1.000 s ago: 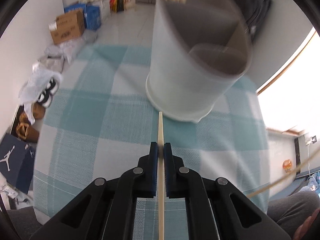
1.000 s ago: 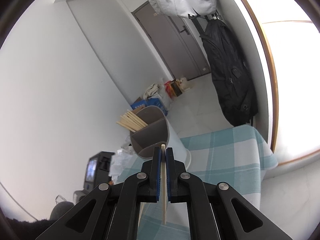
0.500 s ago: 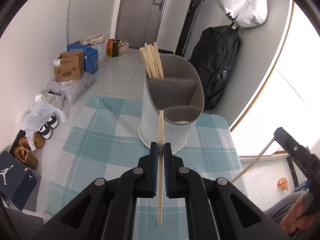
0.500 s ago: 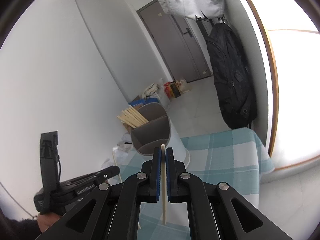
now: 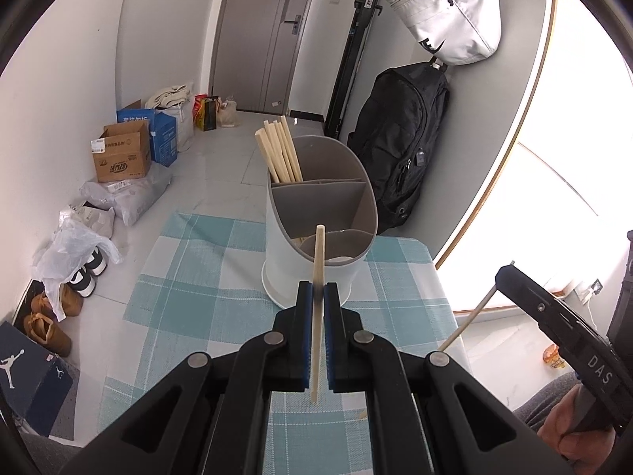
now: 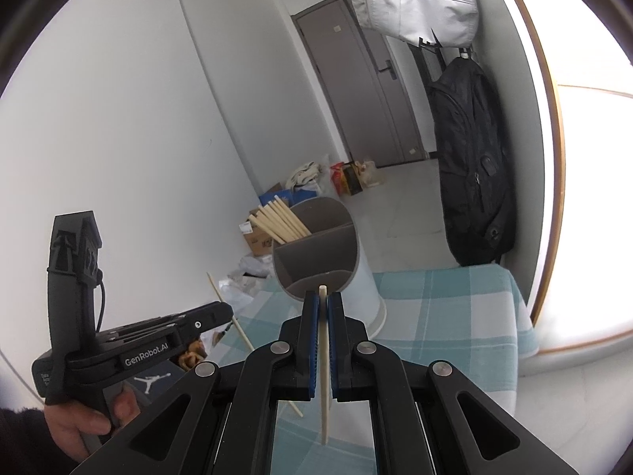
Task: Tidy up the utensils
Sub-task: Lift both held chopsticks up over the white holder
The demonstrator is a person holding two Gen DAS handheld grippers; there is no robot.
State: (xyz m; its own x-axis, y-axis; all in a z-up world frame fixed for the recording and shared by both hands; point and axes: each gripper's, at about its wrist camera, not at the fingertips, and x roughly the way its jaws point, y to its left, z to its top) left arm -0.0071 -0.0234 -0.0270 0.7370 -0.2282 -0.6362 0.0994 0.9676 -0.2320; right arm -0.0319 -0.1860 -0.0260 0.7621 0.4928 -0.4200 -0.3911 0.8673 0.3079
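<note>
A table covered in a teal-and-white checked cloth [image 5: 190, 297] carries a tall pale-grey plastic utensil holder with divided compartments [image 5: 316, 229]; its far-left compartment holds a bundle of light wooden chopsticks [image 5: 279, 150], the other compartments appearing empty. The left gripper [image 5: 317, 297] is clamped on a single light wooden chopstick [image 5: 317, 316] near mid-length, held above the cloth, well short of the holder. The right gripper [image 6: 323, 308] is likewise clamped on a pale chopstick [image 6: 324, 376]. Assessment: each stick is light, stiff, smooth and liable to pivot; grip mid-shaft is adequate.
</note>
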